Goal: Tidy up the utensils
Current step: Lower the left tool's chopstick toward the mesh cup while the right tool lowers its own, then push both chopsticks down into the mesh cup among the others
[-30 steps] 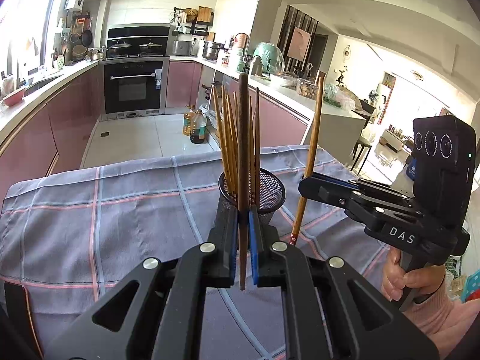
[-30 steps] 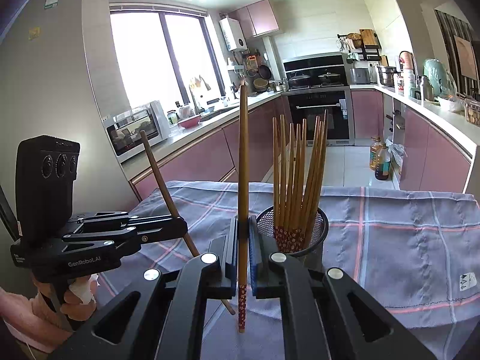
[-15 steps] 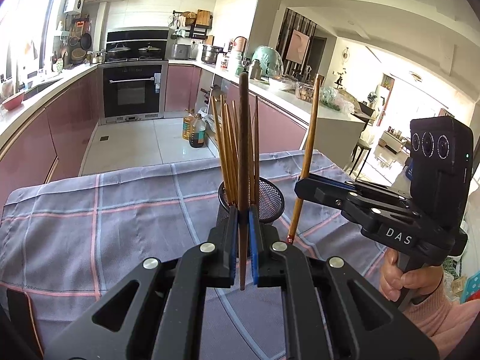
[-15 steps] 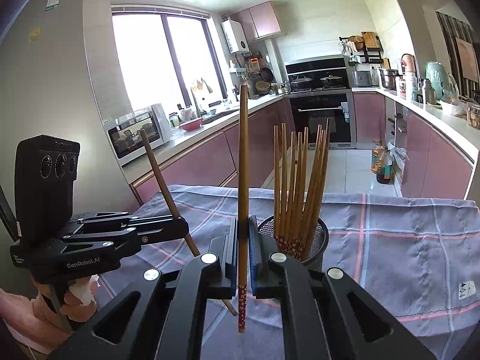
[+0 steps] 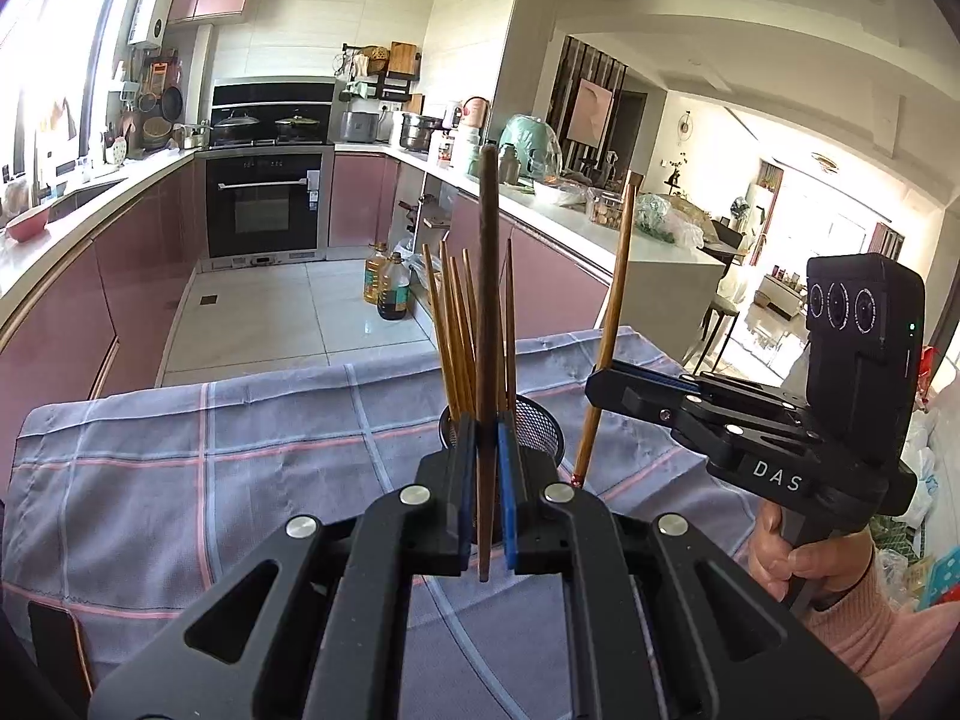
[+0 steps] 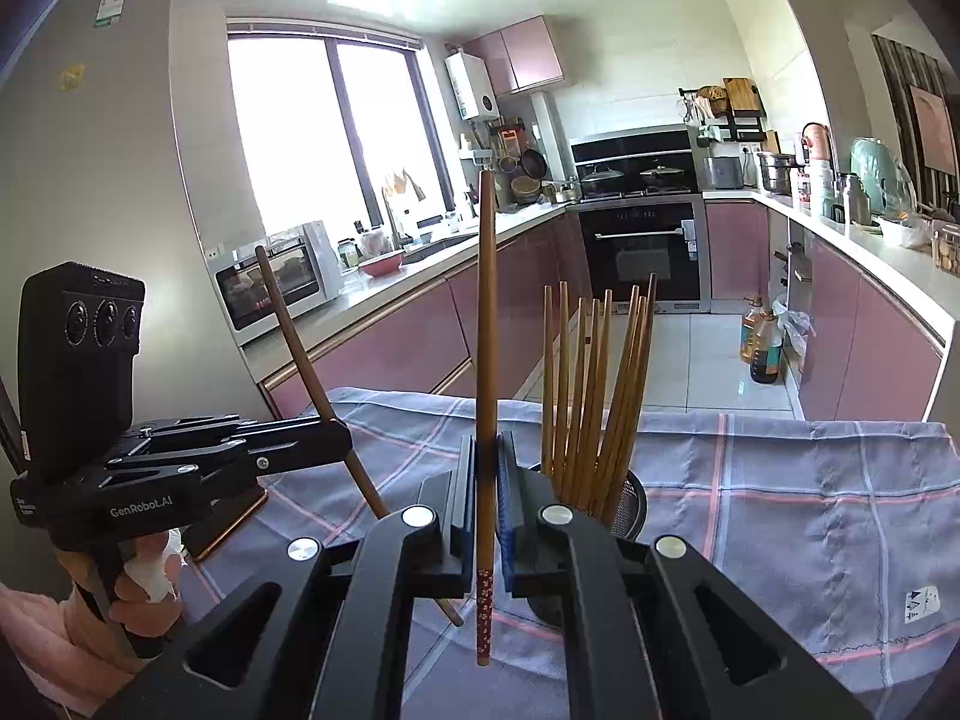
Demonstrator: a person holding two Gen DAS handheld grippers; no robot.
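My left gripper [image 5: 485,438] is shut on a dark brown chopstick [image 5: 487,300], held upright just in front of the black mesh holder [image 5: 540,423], which holds several wooden chopsticks [image 5: 456,330]. My right gripper [image 6: 487,468] is shut on a brown chopstick [image 6: 486,312] with a red patterned end, held upright beside the holder [image 6: 630,501]. In the left wrist view the right gripper [image 5: 606,384] is to the right of the holder with its chopstick [image 5: 615,312]. In the right wrist view the left gripper [image 6: 336,441] is at left with its chopstick [image 6: 294,336].
The table is covered by a grey checked cloth [image 5: 240,462]. A dark flat object [image 6: 231,516] lies on the cloth at the left. Beyond the table are pink kitchen cabinets [image 6: 414,348], an oven [image 5: 264,210] and oil bottles [image 5: 387,291] on the floor.
Both grippers have risen a little with their chopsticks, and the holder sits lower in both views. Both stay shut.
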